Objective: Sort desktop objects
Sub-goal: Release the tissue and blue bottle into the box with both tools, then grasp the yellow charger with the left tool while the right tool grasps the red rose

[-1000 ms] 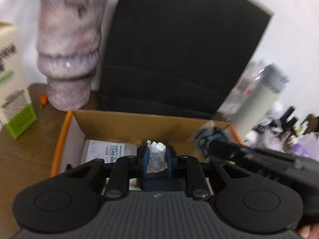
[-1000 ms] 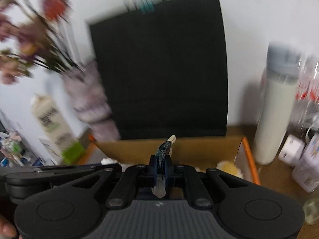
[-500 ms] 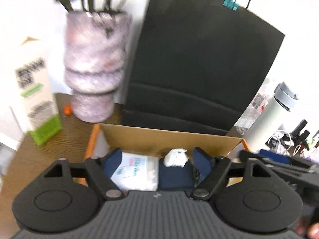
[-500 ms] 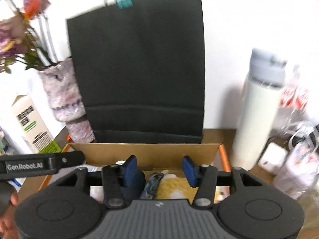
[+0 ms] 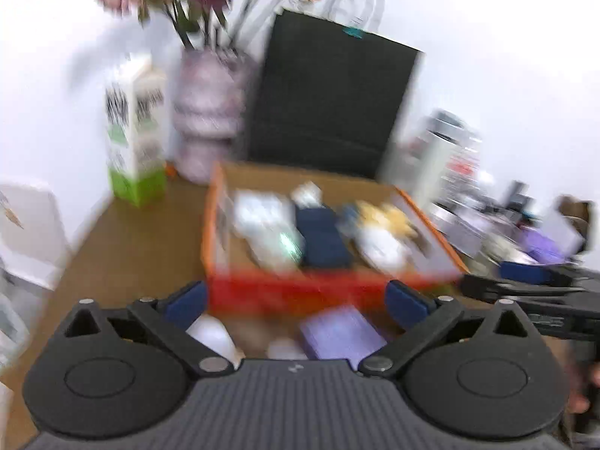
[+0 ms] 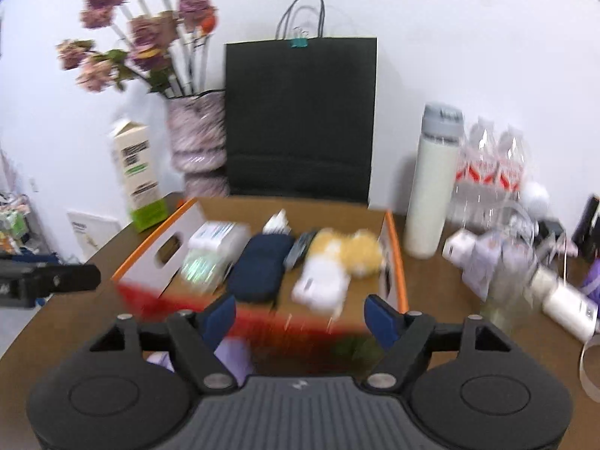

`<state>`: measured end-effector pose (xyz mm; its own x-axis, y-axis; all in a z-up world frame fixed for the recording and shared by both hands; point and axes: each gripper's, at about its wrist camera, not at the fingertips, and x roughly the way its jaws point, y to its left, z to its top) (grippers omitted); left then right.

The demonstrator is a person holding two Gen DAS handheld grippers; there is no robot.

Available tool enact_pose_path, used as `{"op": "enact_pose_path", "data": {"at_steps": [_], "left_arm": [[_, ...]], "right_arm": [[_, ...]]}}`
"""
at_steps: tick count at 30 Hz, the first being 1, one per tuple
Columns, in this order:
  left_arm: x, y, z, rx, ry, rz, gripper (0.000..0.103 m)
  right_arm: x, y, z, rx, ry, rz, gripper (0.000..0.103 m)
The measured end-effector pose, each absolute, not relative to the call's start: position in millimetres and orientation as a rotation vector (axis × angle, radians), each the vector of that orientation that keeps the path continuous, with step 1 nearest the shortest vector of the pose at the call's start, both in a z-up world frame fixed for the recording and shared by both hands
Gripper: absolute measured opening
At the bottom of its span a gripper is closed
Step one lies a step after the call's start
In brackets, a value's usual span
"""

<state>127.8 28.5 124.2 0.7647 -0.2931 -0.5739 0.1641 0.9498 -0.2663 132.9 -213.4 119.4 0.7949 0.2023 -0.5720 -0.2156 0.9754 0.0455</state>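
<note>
Both tongs, left tongs and right tongs, are opening wide and gripping nothing, hovering just short of the orange cardboard box ahead.

right hand-held gripper: jaws opening, nothing between | cardboard box: navy case, plush toy inside
</note>
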Motion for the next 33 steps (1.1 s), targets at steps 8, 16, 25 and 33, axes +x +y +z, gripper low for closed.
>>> {"op": "enact_pose_path", "data": {"at_steps": [8, 16, 25, 33], "left_arm": [[17.4, 21.8, 61.1, -0.25, 0.679, -0.161, 0.103], [-55.1, 9.8, 23.9, -0.148, 0.675, -0.034, 0.103], [-61.3, -1.0, 15.1, -0.067, 0.659, -0.013, 0.103], [-58.5, 1.7, 18.6, -0.082, 0.642, -0.027, 0.103]], "right_arm": [[22.8, -214.6, 50.3, 0.02, 0.62, 0.181, 0.086], [-52.7, -221.8, 18.6, 0.028, 0.611, 0.149, 0.089], [-67.5, -209.9, 15.9, -0.034, 0.591, 0.139, 0.091], [-60.1, -216.4, 14.6, -0.001, 0.619, 0.132, 0.091]]}}
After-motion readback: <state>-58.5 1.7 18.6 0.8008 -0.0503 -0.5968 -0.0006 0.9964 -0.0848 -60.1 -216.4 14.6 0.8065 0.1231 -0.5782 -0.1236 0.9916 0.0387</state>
